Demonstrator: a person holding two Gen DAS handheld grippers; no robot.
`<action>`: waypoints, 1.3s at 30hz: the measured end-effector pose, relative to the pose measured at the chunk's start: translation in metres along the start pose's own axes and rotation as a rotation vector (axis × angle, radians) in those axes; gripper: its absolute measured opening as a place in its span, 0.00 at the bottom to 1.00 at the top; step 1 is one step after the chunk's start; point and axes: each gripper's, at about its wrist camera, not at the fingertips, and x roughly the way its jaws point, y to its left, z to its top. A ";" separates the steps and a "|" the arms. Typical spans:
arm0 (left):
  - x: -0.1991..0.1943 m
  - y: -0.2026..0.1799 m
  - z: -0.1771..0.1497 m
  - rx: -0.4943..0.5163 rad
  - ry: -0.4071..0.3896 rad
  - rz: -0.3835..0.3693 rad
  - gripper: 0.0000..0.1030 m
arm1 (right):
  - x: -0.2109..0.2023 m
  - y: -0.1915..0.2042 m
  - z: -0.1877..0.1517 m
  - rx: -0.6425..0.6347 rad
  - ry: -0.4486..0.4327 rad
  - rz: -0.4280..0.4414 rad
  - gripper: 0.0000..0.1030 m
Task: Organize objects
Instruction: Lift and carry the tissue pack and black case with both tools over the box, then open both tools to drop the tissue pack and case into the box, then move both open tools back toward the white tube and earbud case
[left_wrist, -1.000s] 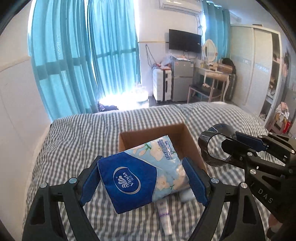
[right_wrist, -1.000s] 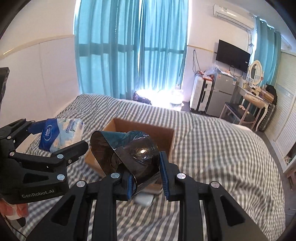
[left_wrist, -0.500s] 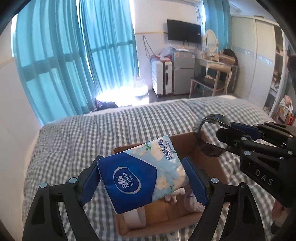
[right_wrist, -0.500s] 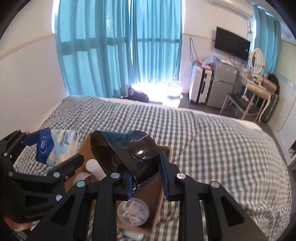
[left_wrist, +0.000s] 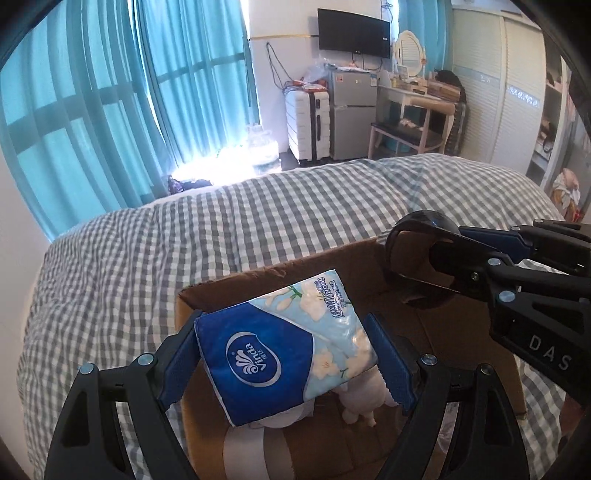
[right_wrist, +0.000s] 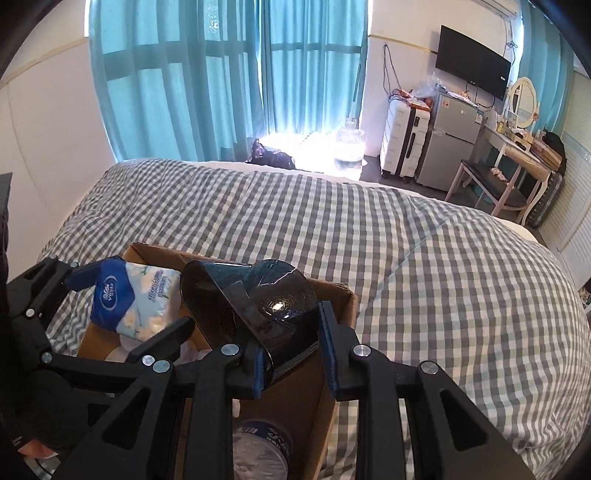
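Observation:
My left gripper (left_wrist: 284, 354) is shut on a blue and white Vinda tissue pack (left_wrist: 280, 343) and holds it over the left half of an open cardboard box (left_wrist: 258, 280) on the bed. My right gripper (right_wrist: 291, 349) is shut on a dark glass bowl (right_wrist: 255, 306), tilted on its side, over the box's right half (right_wrist: 343, 295). The bowl (left_wrist: 417, 258) and the right gripper also show at the right of the left wrist view. The tissue pack (right_wrist: 129, 299) shows at the left of the right wrist view.
Inside the box lie a white plush toy (left_wrist: 365, 398), a white roll (left_wrist: 243, 450) and a round clear lid (right_wrist: 258, 450). The box sits on a grey checked bedspread (right_wrist: 424, 258). Beyond the bed stand curtains, a suitcase (left_wrist: 308, 122), a small fridge and a desk.
Both grippers have moved forward with their loads, from in front of the box to over its inside. The box's contents have come into view under them.

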 end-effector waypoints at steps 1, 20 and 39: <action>0.002 0.001 -0.002 -0.003 0.005 -0.006 0.84 | 0.001 0.000 -0.001 0.001 0.003 0.002 0.23; -0.084 0.019 0.006 -0.098 -0.006 0.011 0.99 | -0.115 -0.010 0.009 0.076 -0.124 0.059 0.68; -0.192 0.019 -0.044 -0.205 -0.079 0.198 1.00 | -0.223 -0.003 -0.063 0.020 -0.197 0.051 0.71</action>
